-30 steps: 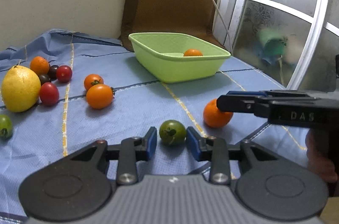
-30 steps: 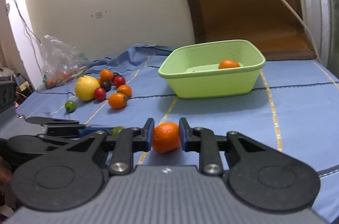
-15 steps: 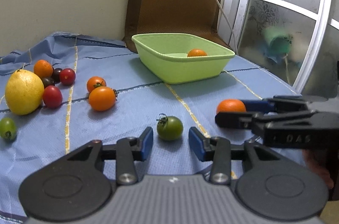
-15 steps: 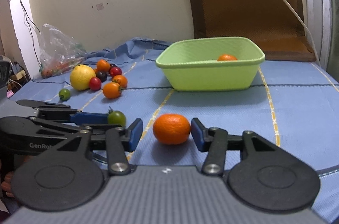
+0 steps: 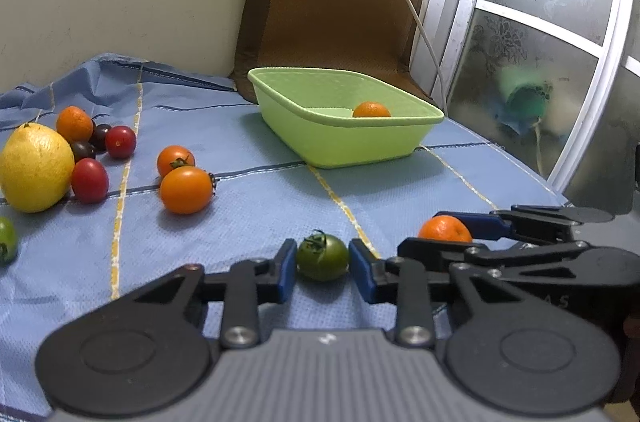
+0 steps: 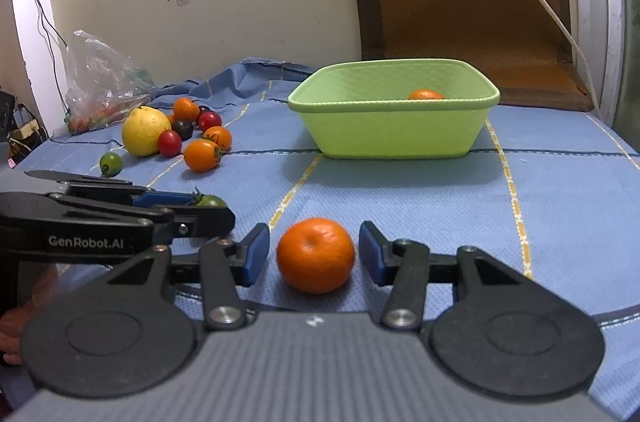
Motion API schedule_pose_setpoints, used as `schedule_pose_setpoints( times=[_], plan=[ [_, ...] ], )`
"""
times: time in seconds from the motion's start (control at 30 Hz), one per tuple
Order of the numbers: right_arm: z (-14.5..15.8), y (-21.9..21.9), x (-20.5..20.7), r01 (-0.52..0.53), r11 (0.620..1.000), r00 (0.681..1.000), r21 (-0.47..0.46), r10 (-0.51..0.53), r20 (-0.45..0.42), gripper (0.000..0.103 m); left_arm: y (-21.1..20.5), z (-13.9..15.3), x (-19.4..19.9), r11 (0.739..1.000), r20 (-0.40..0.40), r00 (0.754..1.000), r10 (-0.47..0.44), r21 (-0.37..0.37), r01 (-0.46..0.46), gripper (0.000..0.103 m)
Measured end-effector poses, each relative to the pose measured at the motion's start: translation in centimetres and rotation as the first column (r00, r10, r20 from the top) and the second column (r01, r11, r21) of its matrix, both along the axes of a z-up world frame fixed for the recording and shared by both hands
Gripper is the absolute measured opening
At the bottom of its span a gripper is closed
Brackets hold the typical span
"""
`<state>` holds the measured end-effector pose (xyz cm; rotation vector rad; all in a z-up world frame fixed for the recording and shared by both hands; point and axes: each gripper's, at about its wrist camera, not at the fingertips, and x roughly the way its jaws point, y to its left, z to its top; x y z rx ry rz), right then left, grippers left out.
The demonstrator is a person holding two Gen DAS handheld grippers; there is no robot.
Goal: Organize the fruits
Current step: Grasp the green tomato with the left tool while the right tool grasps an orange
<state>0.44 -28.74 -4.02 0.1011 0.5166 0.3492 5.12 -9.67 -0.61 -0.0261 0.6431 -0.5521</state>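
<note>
The left hand-held gripper [image 5: 322, 268] has just been closing, its blue pads now pressed against the green tomato [image 5: 322, 257] on the blue cloth [image 5: 248, 206]; the right hand-held gripper [image 6: 314, 254] stands open around the orange [image 6: 315, 254], pads clear of it

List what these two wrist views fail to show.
- Green basin: its floor, hidden by the near wall in the right wrist view.
- Plastic bag: contents blurred by crinkled film, same view.
- Green tomato: mostly behind the left gripper there.
- Small green tomato: cut by the left wrist view's edge.
</note>
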Motion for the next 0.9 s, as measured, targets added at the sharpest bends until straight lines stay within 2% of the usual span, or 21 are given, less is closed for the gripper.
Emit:
schedule_pose_setpoints(
  times=[0.33, 0.9],
  plan=[
    [-0.12, 0.49, -0.37, 0.014, 0.999, 1.0, -0.042, -0.013, 0.01, 0.053, -0.48, 0.21, -0.96, 0.999, 0.048, 0.998, -0.039, 0.024, 0.038, 0.028],
    [-0.19, 0.79, -0.51, 0.017, 0.998, 1.0, -0.053, -0.016, 0.013, 0.053, -0.29, -0.03, -0.47, 0.999, 0.014, 0.999, -0.042, 0.026, 0.042, 0.03]
  ],
)
